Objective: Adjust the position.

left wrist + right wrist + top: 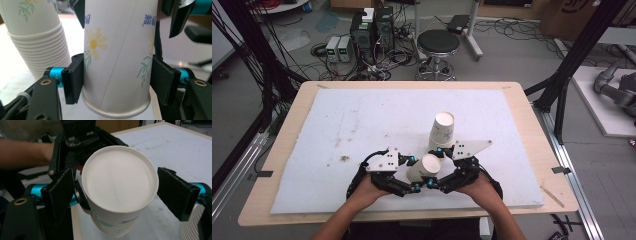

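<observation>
A single paper cup (424, 169), white with a printed daisy and blue lettering, sat upside down near the front edge of the white mat (362, 125) on the tabletop (302, 100), between the two hands. The left tongs (116, 80) were clamped on it: in the left gripper view both black pads pressed the cup's wall just above its rolled rim, which pointed downward, and the cup stood nearly upright with a slight lean. The right tongs (113, 192) stood wide around the same cup; in the right gripper view the cup's closed white base faced the camera, a clear gap showed between the cup and the right-hand pad, and whether the left-hand pad touched the cup I could not tell. With its mouth turned down, nothing of the cup's inside was visible. Just behind it, farther from the person, stood the stack of paper cups (442, 131), also inverted, its topmost base showing as a plain white disc in the high view. In the left gripper view the stack (35, 37) stood just beside the held cup, its many nested rims layered one under another. The person's hands (372, 190) held both grippers close together at the near edge of the mat.
</observation>
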`<state>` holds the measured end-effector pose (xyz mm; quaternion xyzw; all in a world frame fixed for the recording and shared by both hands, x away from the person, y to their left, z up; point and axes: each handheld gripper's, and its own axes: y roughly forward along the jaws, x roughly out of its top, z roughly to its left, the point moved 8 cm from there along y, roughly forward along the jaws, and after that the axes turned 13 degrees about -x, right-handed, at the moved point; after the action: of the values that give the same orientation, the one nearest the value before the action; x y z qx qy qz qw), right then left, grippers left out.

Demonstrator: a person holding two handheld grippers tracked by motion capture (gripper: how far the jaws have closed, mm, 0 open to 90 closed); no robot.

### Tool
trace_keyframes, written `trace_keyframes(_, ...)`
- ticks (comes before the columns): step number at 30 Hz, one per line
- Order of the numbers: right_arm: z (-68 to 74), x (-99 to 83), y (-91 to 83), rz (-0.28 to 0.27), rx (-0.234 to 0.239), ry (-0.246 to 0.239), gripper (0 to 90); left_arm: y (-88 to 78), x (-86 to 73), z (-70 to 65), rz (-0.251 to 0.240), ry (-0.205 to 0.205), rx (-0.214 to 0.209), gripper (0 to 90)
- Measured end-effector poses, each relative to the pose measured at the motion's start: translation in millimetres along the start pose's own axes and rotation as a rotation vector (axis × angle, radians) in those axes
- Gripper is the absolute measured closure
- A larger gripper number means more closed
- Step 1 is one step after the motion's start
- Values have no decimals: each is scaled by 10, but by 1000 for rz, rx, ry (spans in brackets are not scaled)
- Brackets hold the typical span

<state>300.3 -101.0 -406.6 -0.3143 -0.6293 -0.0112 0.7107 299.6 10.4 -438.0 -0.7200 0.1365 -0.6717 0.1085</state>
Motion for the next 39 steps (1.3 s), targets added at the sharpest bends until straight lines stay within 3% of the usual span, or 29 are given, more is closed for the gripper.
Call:
trace_keyframes(2,13,-8,7,12,4,-24,170,-26,-4,-14,54,6,-1,343)
trace_keyframes(3,13,-8,7,12,4,-24,170,-26,-4,-14,54,6,-1,344)
trace_keyframes(4,13,-22,22,27,-3,-45,170,-47,-14,-19,118,16,-2,345)
trace_keyframes(5,13,-22,22,27,-3,-45,170,-47,-14,-19,118,16,-2,345)
trace_keyframes(6,20,-40,47,51,-3,-72,170,-53,-29,-29,175,18,-6,345)
trace_keyframes(9,43,-65,71,98,3,-117,170,-58,-49,-39,229,19,-16,345)
trace_keyframes(14,52,-69,92,144,14,-179,170,-66,-57,-39,265,17,-25,345)
trace_keyframes(15,51,-69,92,154,12,-189,170,-79,-59,-35,292,17,-28,345)
trace_keyframes(27,74,-58,145,245,28,-313,174,-154,-46,-19,414,20,-43,342)
trace_keyframes(34,111,-39,197,282,46,-368,181,-171,-59,-26,456,14,-74,342)
trace_keyframes(37,142,-44,214,302,69,-394,255,-173,-79,-30,474,7,-88,343)
trace_keyframes(39,161,-53,231,316,79,-401,257,-174,-84,-27,477,5,-90,342)
